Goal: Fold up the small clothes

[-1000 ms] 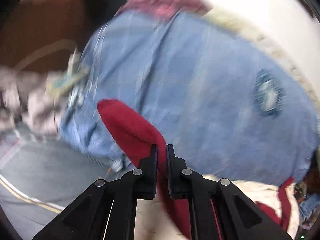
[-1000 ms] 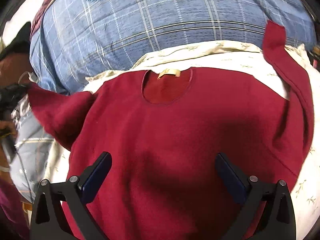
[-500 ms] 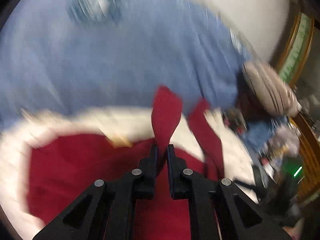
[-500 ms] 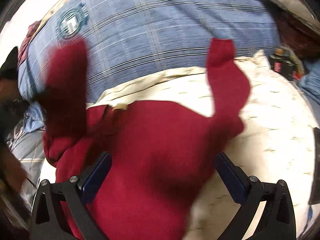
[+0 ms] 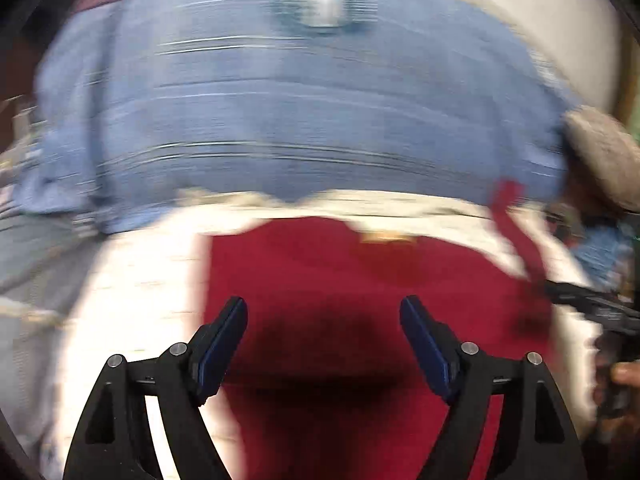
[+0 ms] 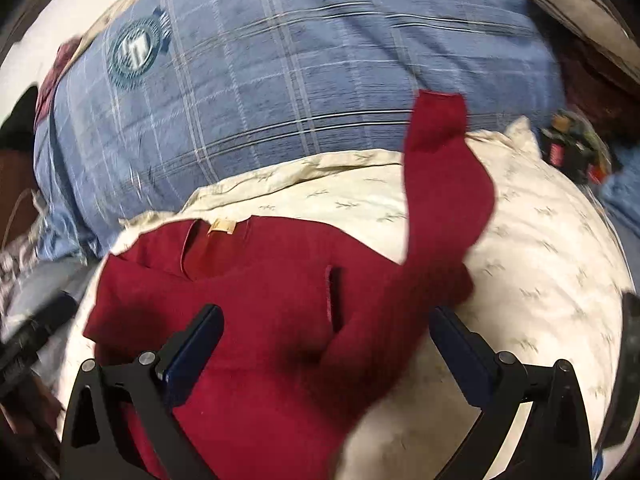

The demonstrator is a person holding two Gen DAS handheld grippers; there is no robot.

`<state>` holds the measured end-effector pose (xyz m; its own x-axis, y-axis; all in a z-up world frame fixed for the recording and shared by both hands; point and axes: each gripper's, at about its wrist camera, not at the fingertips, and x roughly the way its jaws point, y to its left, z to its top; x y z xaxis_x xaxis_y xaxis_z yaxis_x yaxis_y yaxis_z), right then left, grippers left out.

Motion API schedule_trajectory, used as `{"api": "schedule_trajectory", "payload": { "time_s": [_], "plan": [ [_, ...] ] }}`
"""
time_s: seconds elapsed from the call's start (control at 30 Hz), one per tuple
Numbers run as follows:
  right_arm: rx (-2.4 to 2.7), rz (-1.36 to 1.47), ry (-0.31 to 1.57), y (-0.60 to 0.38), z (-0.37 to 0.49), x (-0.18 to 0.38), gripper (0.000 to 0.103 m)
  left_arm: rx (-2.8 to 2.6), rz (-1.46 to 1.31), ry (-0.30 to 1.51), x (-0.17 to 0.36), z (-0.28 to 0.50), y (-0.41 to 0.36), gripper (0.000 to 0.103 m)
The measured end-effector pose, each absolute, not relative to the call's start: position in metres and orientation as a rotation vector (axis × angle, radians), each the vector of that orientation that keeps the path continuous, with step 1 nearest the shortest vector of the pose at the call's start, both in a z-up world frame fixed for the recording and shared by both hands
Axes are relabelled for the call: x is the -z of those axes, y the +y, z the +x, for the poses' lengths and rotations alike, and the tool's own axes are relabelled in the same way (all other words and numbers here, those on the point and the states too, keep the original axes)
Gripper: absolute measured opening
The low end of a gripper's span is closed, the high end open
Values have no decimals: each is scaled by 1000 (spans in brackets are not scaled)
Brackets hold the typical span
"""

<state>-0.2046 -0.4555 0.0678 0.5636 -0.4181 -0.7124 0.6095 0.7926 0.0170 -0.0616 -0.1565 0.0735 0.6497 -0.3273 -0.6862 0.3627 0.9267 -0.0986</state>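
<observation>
The red sweater point(image 6: 272, 320) lies flat on a cream sheet point(image 6: 540, 248) printed with small sprigs, its neck label point(image 6: 222, 226) pointing toward the sheet's far edge, where a blue checked quilt point(image 6: 304, 72) begins. Spread this way, front down or front up I cannot tell, it gives a broad panel onto which the sleeves can be laid.

The sleeve on the viewer's left is already folded in across the body, which leaves a straight vertical edge on that side; this shows clearest in the left wrist view, where the sweater point(image 5: 352, 292) ends in a clean line against the sheet point(image 5: 132, 292). The other sleeve point(image 6: 440, 168) is not yet folded: it reaches up and away past the sheet's far edge, its cuff lying on the quilt.

The left gripper point(image 5: 323, 332) hovers over the middle of the sweater with its jaws spread wide and nothing between them, released; that view is badly blurred. The right gripper point(image 6: 326, 344) is likewise spread and empty, low over the body near the root of the unfolded sleeve. Judging by that position, the likely next step is to take the stretched sleeve and bring it across to match the folded one.

At the sheet's right edge sits a small dark clutter point(image 6: 576, 148) I cannot identify.
</observation>
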Motion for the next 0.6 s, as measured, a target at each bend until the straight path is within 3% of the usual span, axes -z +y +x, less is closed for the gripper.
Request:
{"api": "schedule_trajectory", "payload": {
  "time_s": [0.1, 0.13, 0.2, 0.23, 0.3, 0.33, 0.6],
  "plan": [
    [606, 198, 808, -462, -178, -49, 99, 253, -8, 828, -40, -43, -134, 78],
    [597, 175, 850, -465, -168, -39, 93, 252, -33, 853, -32, -40, -132, 78],
    [558, 132, 922, -467, -154, -24, 63, 238, -62, 903, -9, -38, -131, 78],
    [534, 105, 960, -465, -147, -17, 34, 224, -51, 921, 2, -35, -134, 78],
    [540, 45, 958, -460, -145, -19, 24, 228, -48, 932, 8, -30, -135, 79],
    [546, 11, 944, -457, -145, -24, 10, 230, -54, 928, 10, -30, -137, 80],
    [626, -9, 938, -466, -148, -19, 9, 235, -78, 914, 11, -23, -103, 82]
  ]
}}
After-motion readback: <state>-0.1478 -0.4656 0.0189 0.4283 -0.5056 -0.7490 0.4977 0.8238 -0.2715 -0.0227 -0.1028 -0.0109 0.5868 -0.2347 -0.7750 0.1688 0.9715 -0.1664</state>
